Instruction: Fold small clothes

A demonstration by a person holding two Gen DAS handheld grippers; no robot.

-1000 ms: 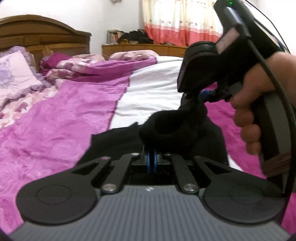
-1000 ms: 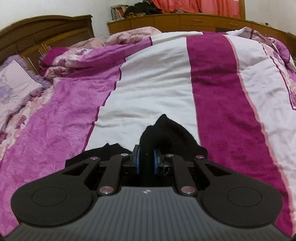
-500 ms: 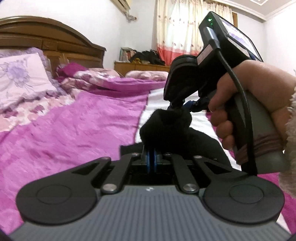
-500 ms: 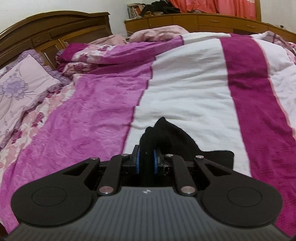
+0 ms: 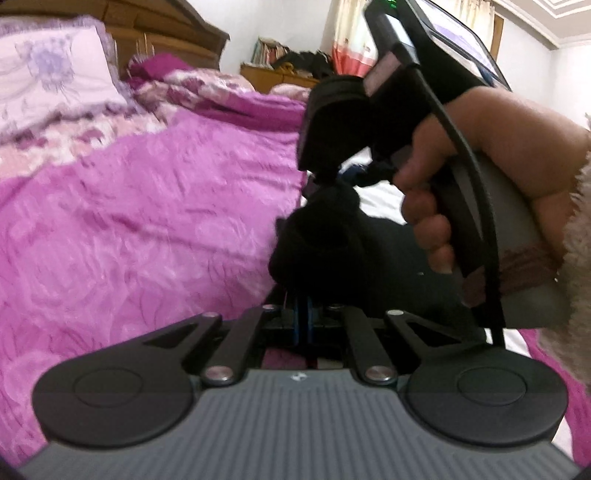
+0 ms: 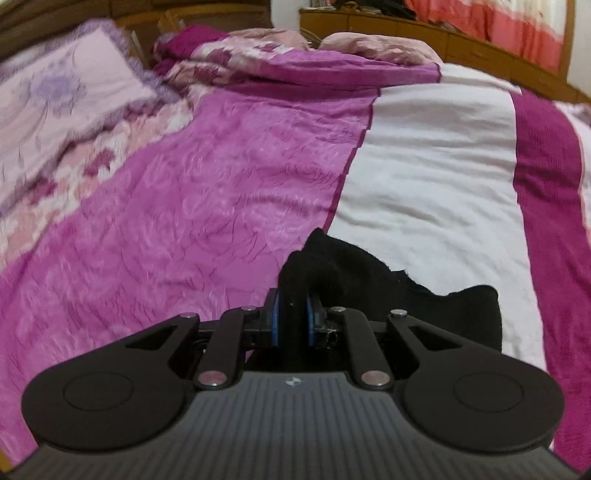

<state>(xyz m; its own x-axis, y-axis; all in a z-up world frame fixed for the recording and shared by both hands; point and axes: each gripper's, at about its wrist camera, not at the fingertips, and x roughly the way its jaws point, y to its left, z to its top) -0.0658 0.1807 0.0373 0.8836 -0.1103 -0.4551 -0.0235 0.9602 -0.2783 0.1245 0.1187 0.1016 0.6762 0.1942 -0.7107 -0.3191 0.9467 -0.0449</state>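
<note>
While both grippers gripped it, the scene over the bed read like this:

Black garment: a small dark cloth (image 6: 369, 280), bunched and lifted at the gripped edges, its far part trailing onto the white stripe of the bedspread (image 6: 436, 177).

Left gripper: the left gripper (image 5: 303, 317) had its blue pads pressed almost together on a fold of the black garment (image 5: 317, 240), which rose in a lump just beyond the fingertips.

Right gripper: the right gripper (image 6: 294, 321) held a thicker wad of the same cloth, its blue pads (image 6: 275, 323) kept narrowly apart by the fabric between them.

Right gripper from the left side: it (image 5: 334, 181) hung above and just behind the raised lump, tips pointing down into the cloth; the picture was blurred there, so I could not quite make out the contact.

Right hand: the person's hand (image 5: 480, 173) was wrapped round the grey handle, a black cable running down the front of it.

Bedspread: pink floral satin lay left of the garment, the white stripe behind it, a dark magenta band further right.

Pillow: a pale lilac flowered pillow (image 6: 55, 96) sat far off to the left of the garment, against the wooden headboard (image 5: 177, 40).

Curtain: a red and cream curtain (image 6: 498, 26) hung beyond the bed's far end.
</note>
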